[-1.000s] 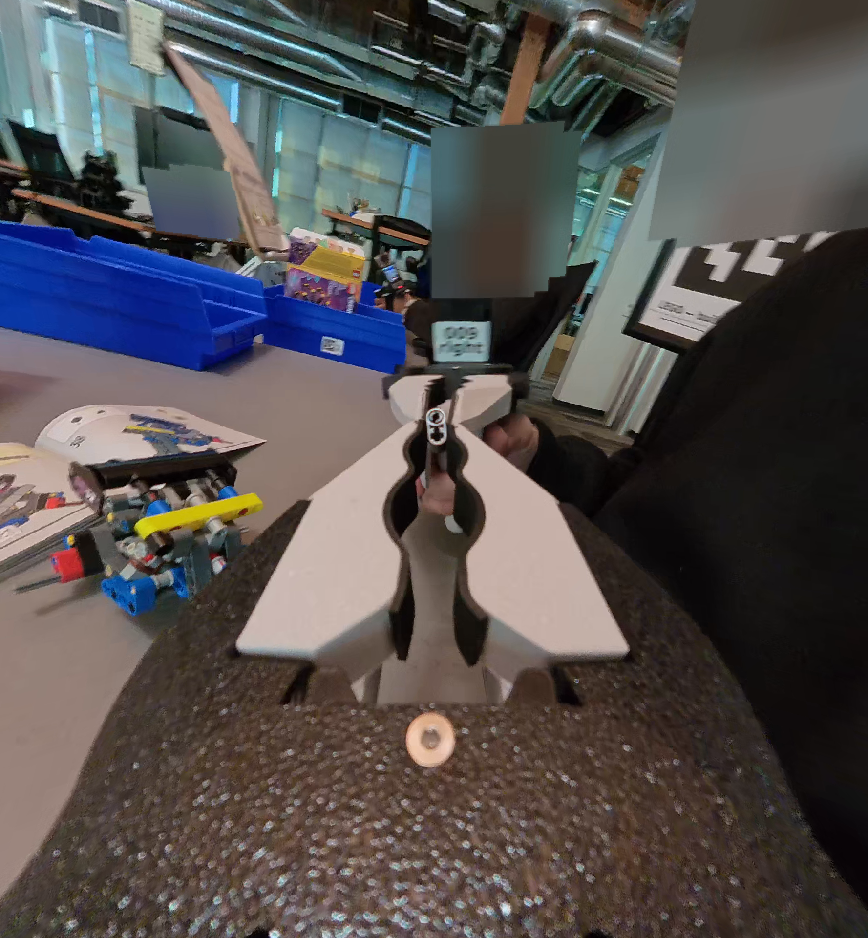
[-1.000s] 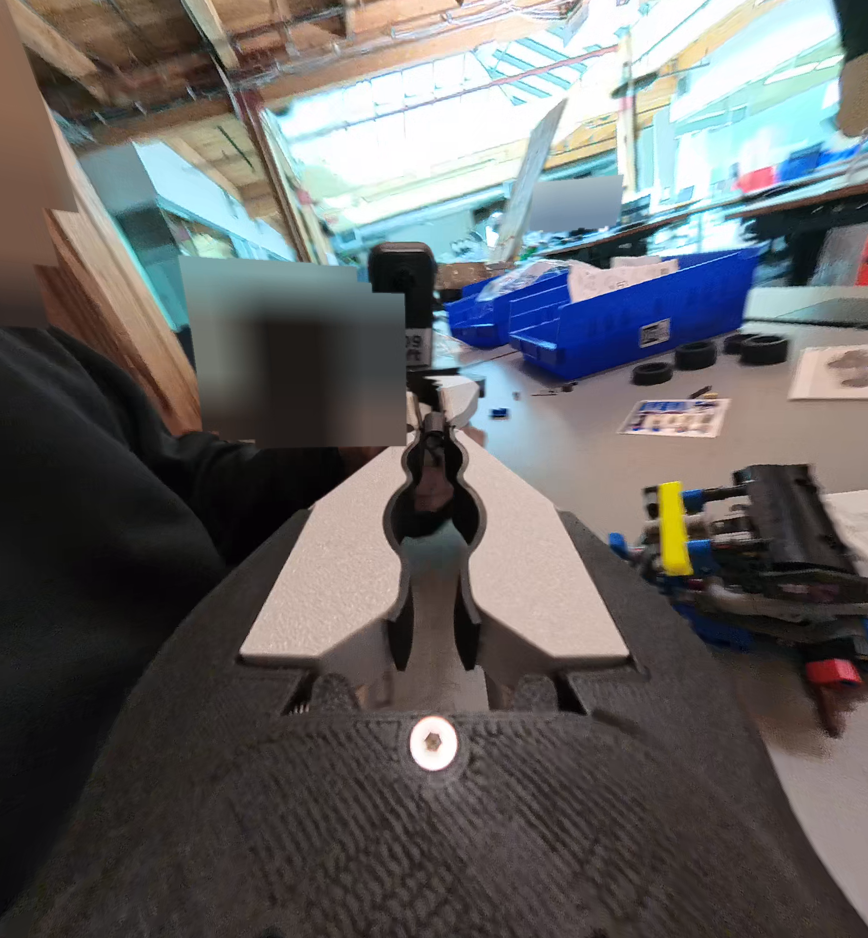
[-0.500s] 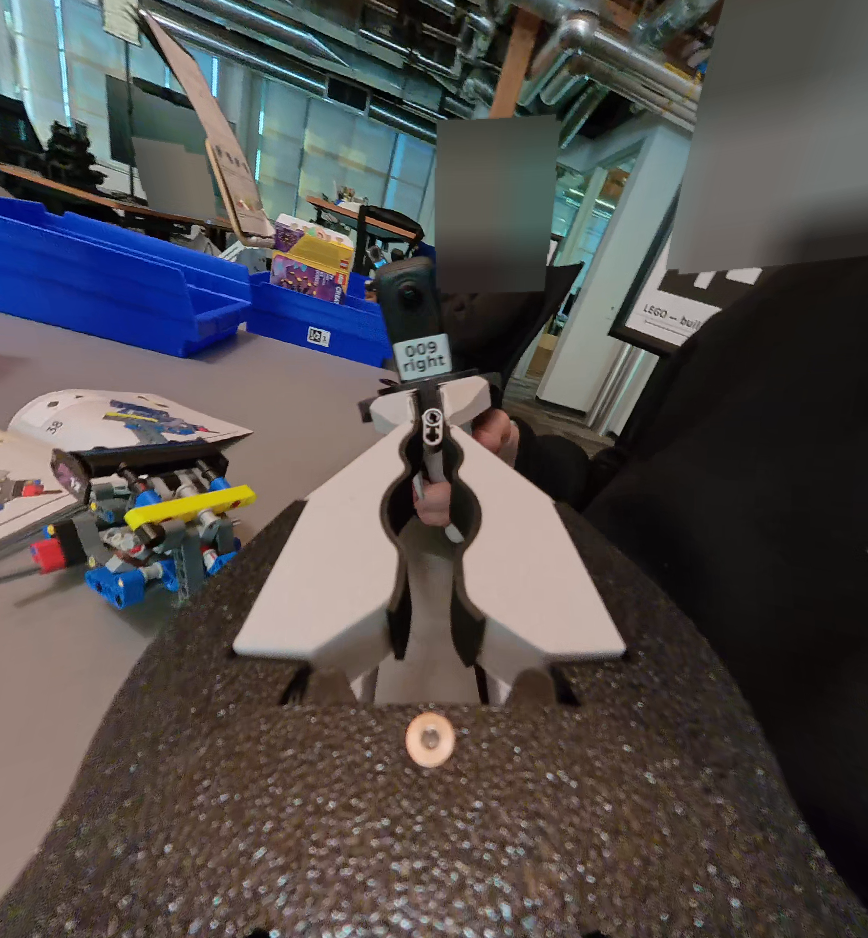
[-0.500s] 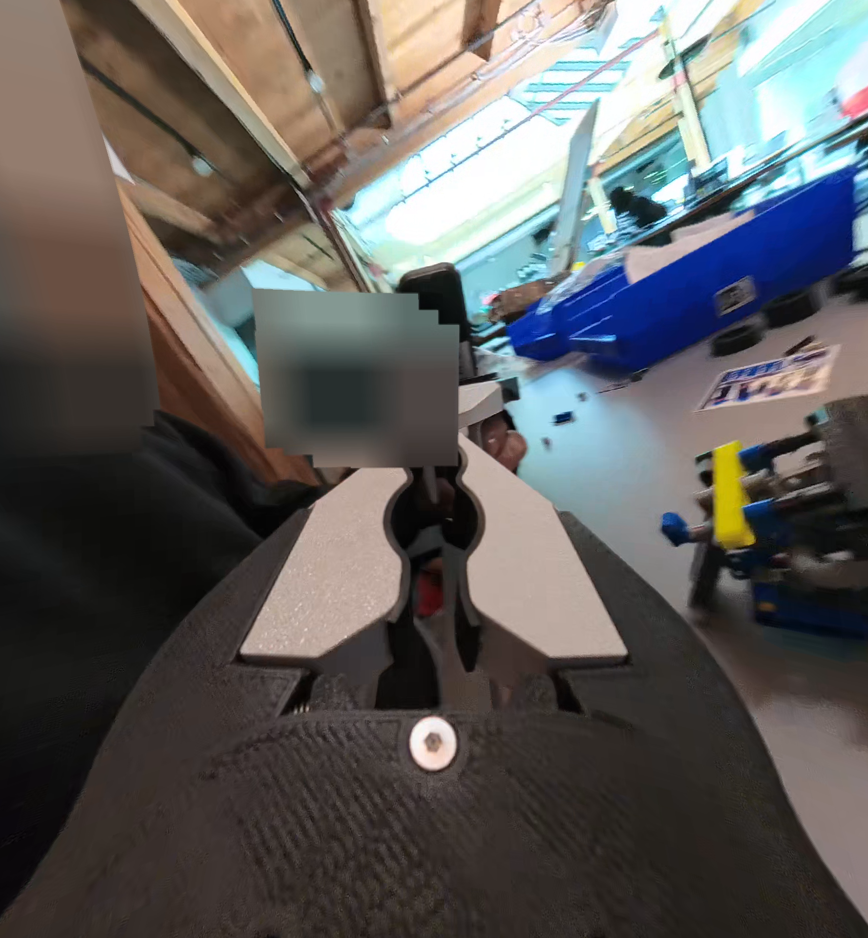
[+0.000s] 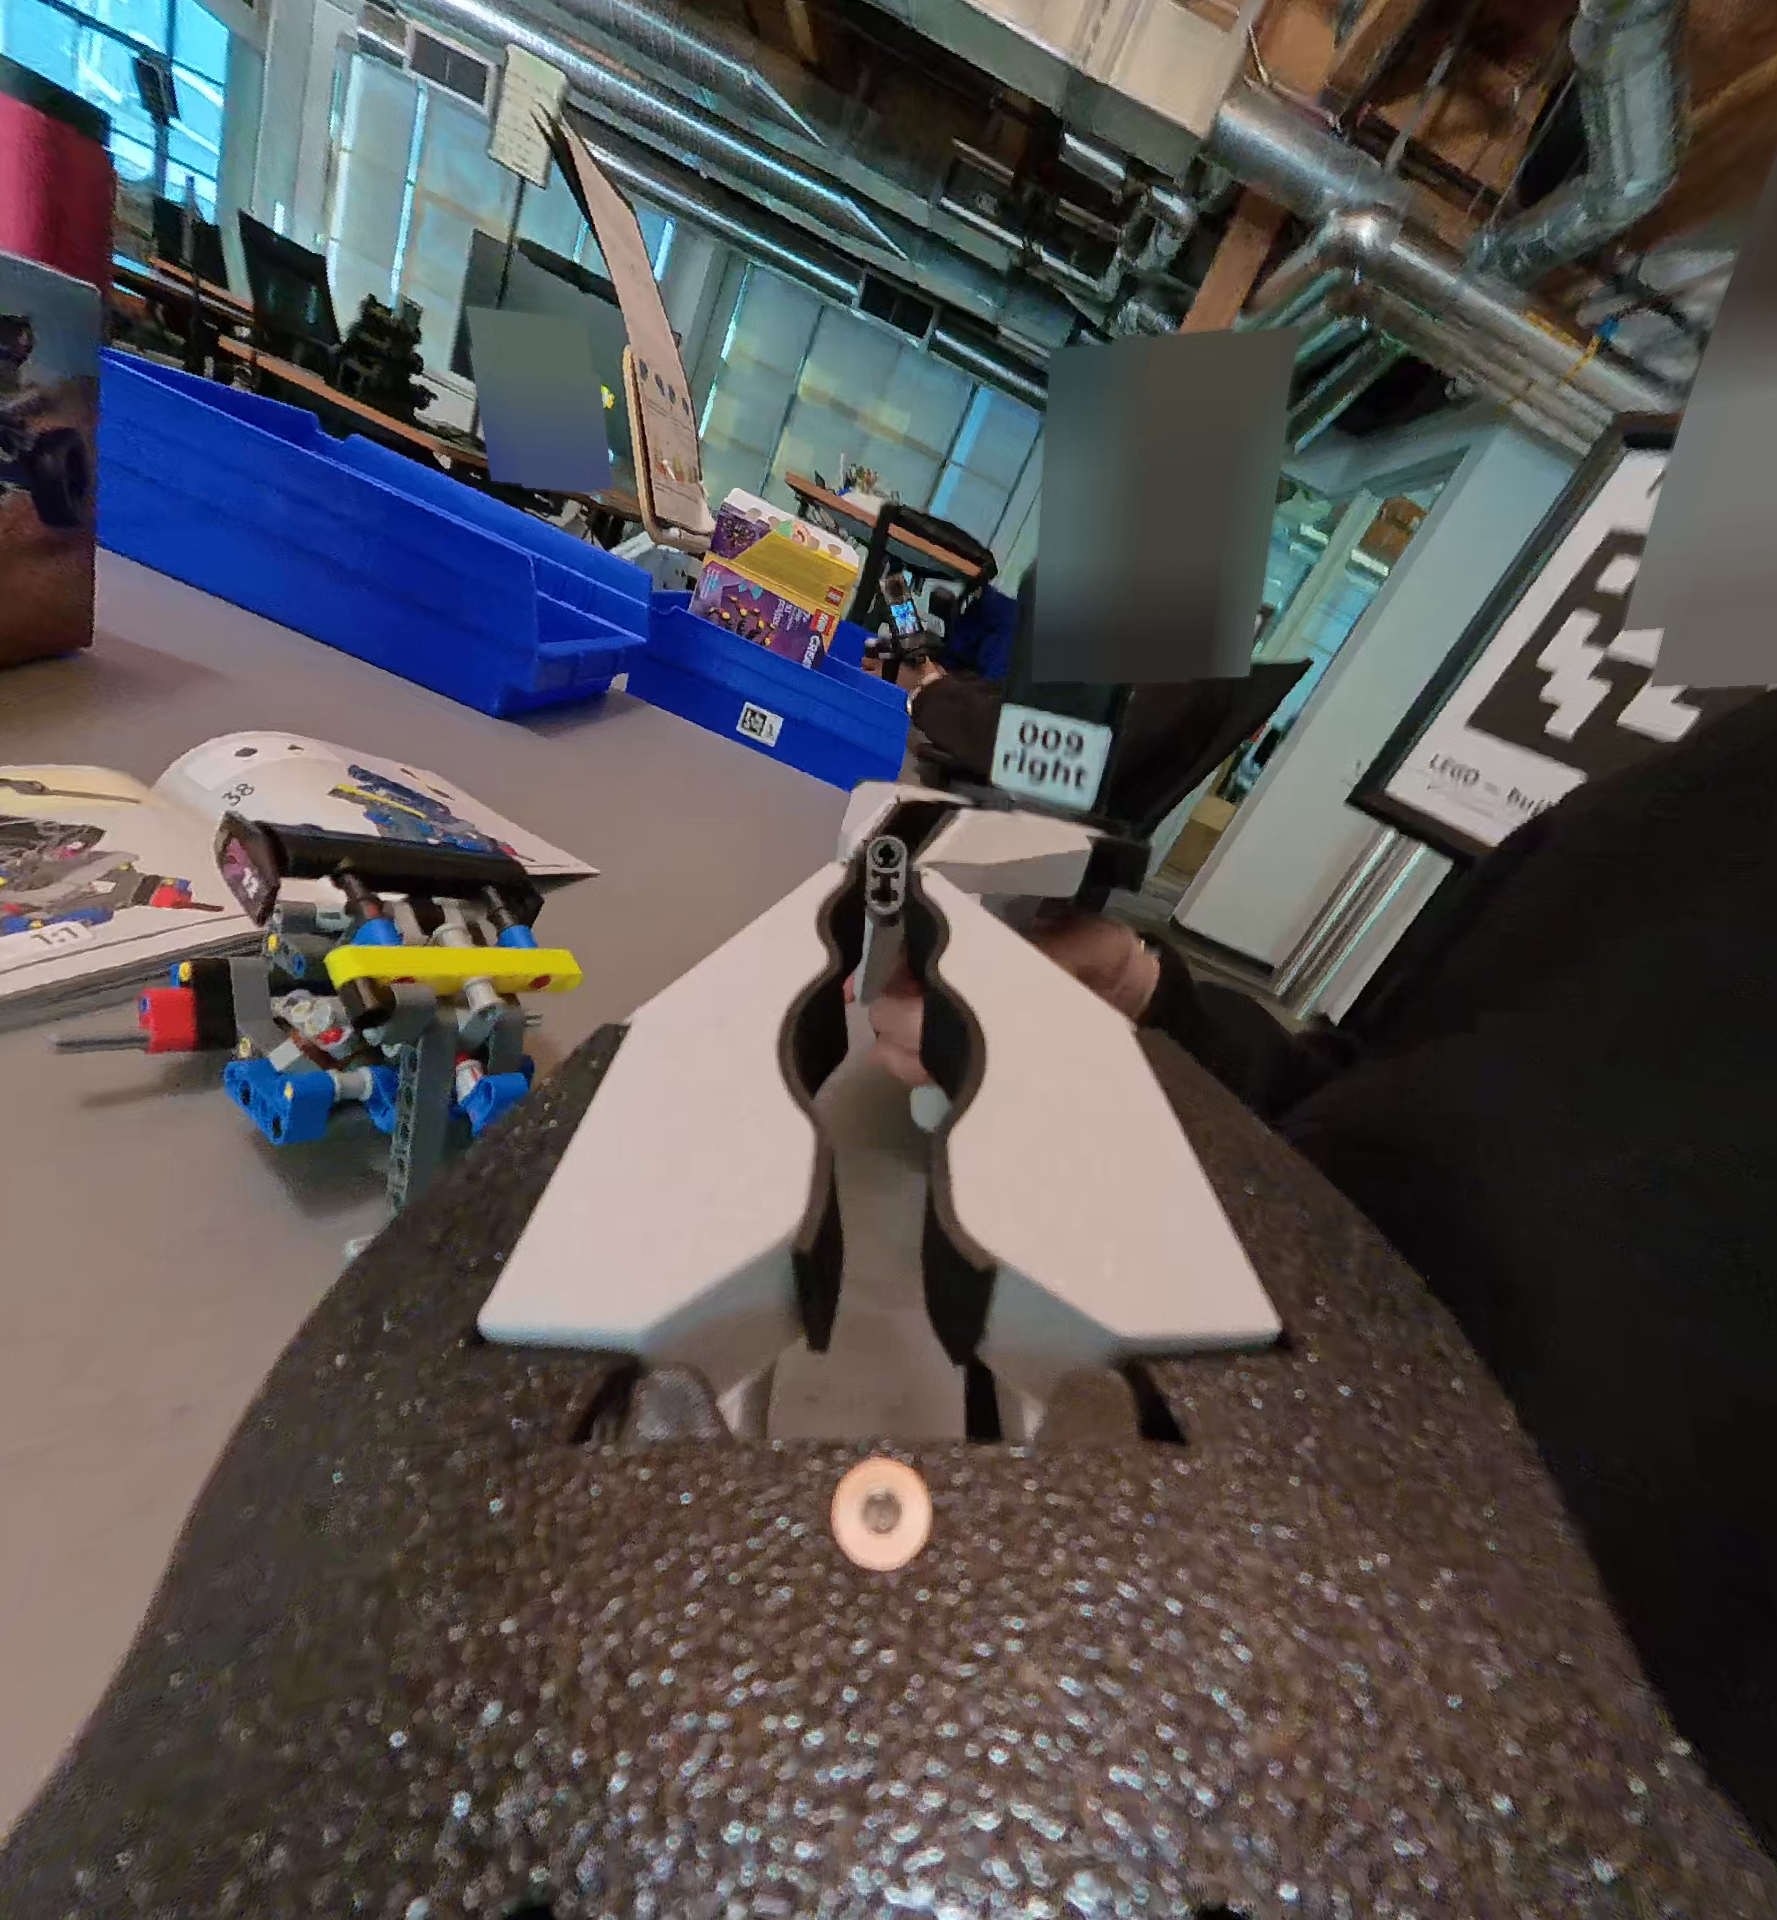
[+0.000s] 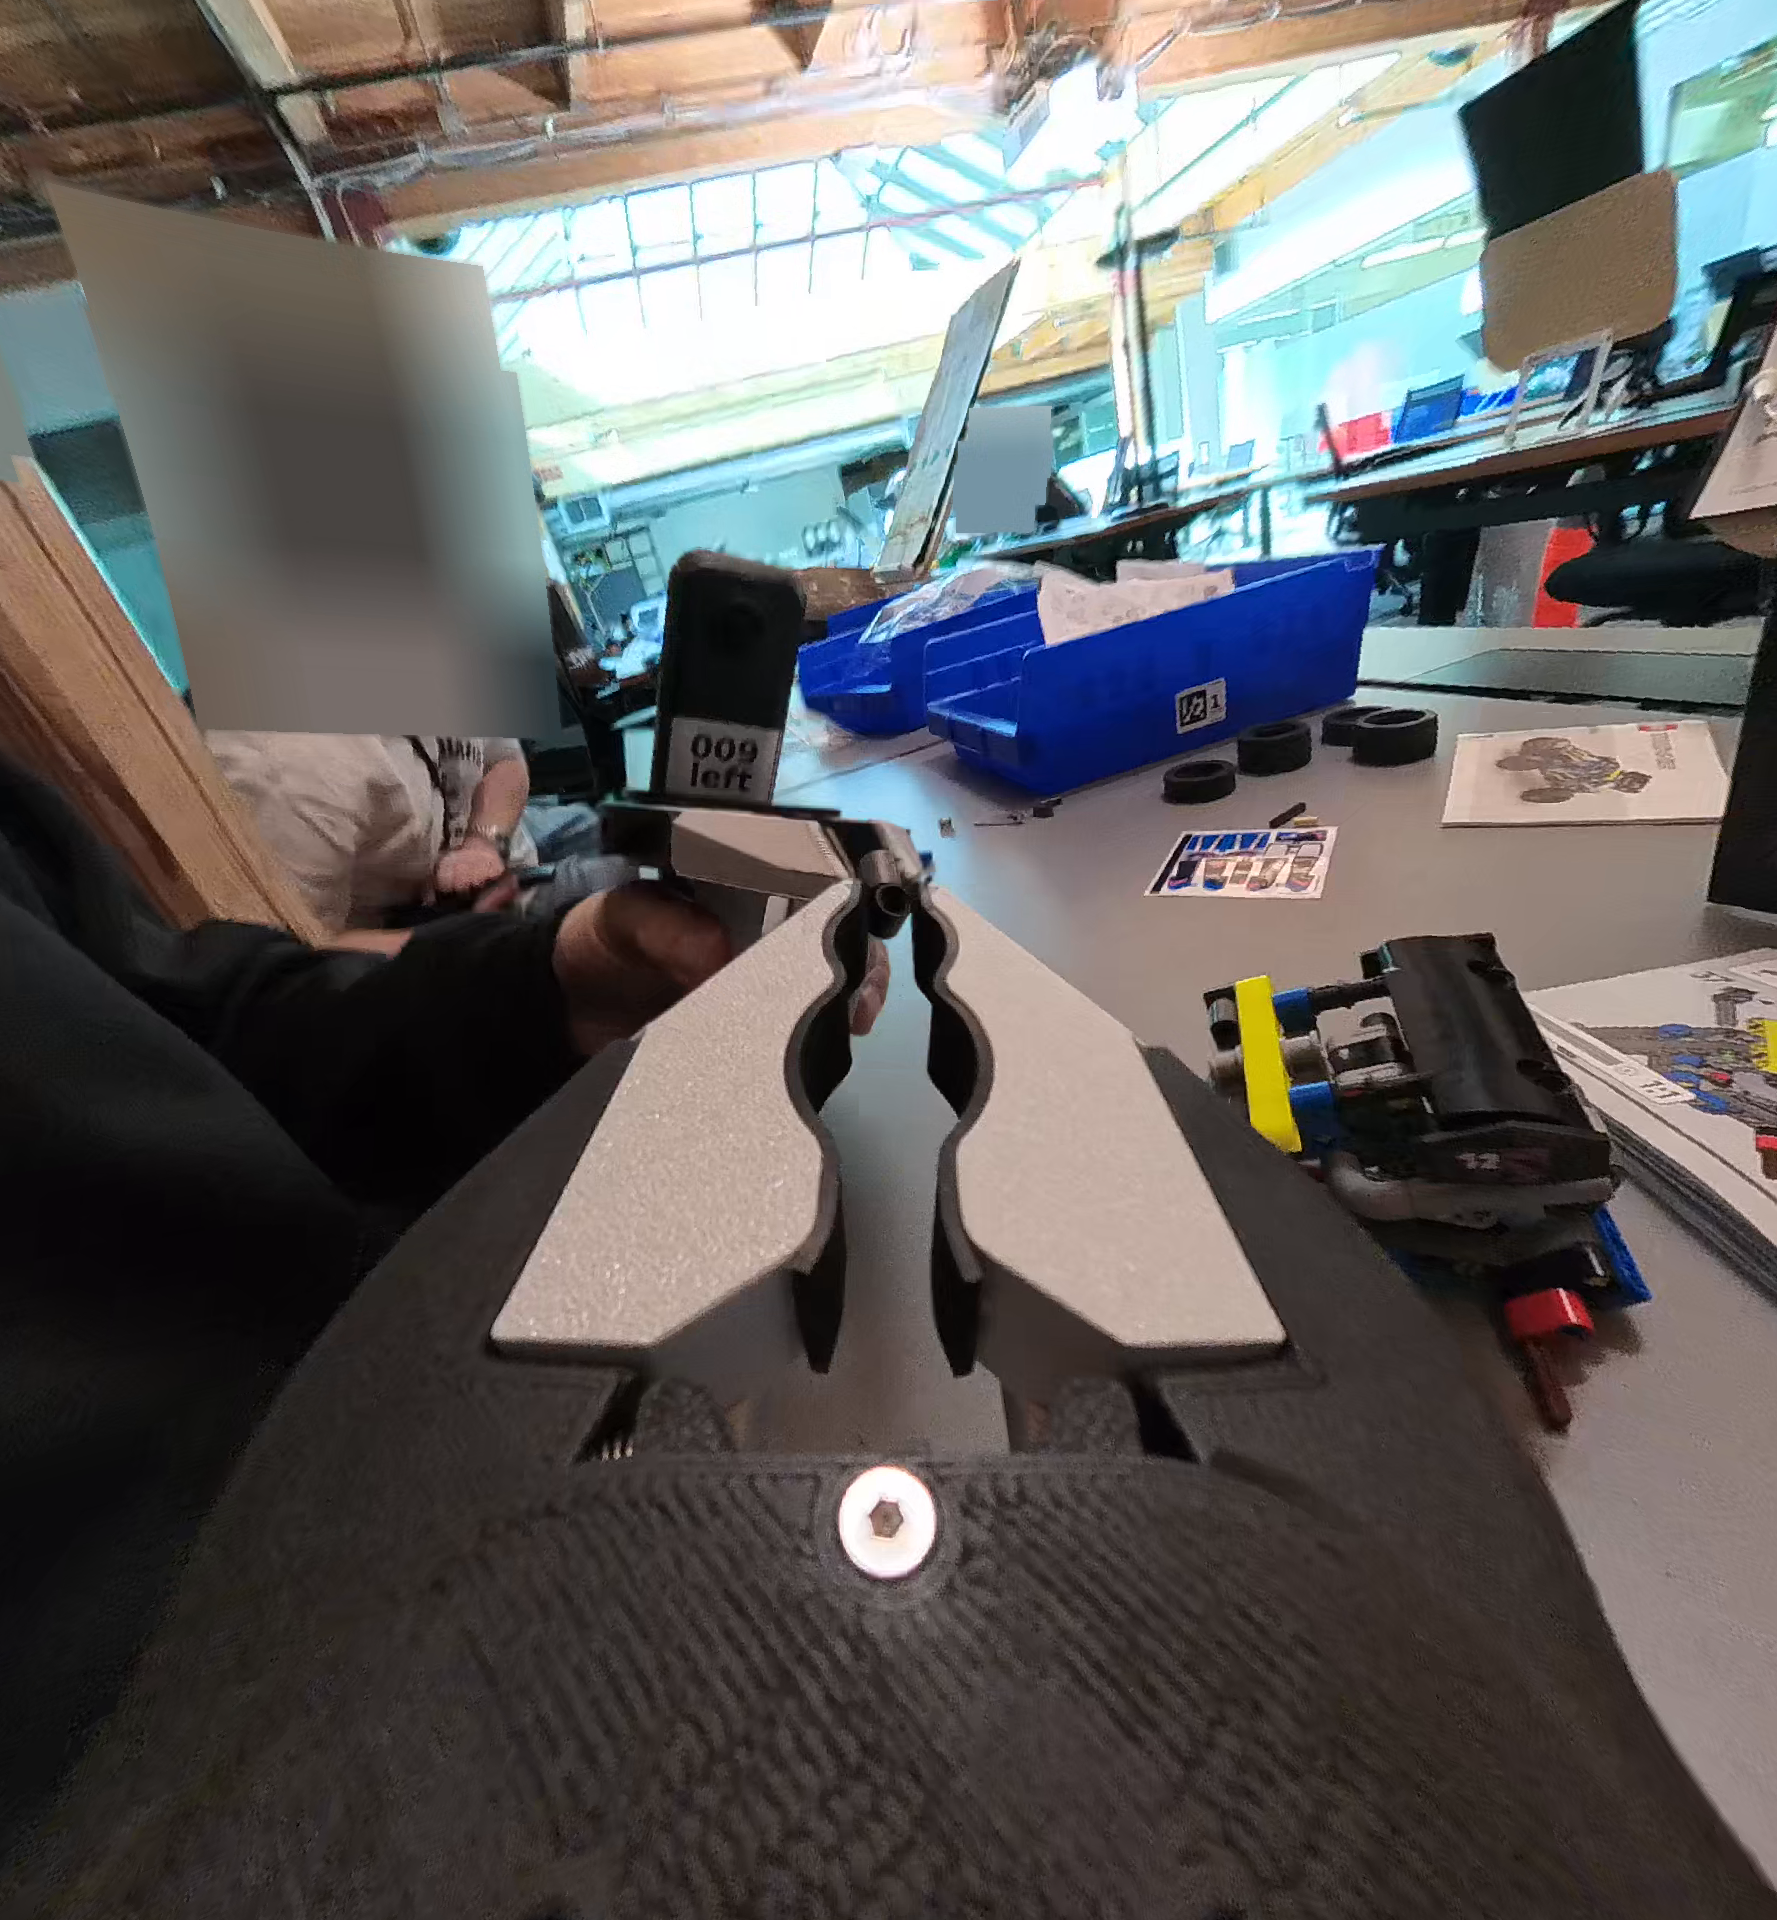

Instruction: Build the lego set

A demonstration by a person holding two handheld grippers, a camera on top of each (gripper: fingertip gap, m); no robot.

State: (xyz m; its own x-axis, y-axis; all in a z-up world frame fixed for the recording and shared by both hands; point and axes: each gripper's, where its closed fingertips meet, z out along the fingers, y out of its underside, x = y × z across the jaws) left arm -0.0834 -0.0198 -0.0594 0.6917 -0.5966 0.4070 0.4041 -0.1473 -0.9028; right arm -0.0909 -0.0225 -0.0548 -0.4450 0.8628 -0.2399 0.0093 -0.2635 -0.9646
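- Left wrist view: left gripper [image 5: 884, 883] nearly closed, tips clamped on a small grey beam piece [image 5: 882, 894] with end holes facing the camera, held up above the grey table [image 5: 655, 790]
- right gripper [image 6: 889, 904] tip to tip with the left one; its tips sit narrowly apart around a small dark tube-shaped piece [image 6: 886, 906]; pad contact unclear
- both grippers raised off the table, pointing at each other, each in a hand [image 5: 1102, 956] with a dark sleeve
- partly built brick model [image 5: 364, 997] on the table to the left of the left gripper: black top, yellow beam, blue and red bits
- open instruction booklet [image 5: 53, 873] under and behind the model
- blue bins [image 5: 364, 561] along the far edge of the table; one in right wrist view [image 6: 1154, 665] holds plastic bags and paper sheets; other contents hidden
- loose black tyres [image 6: 1279, 748] and a sticker sheet [image 6: 1242, 862] near that bin
- printed box [image 5: 1, 499] at far left
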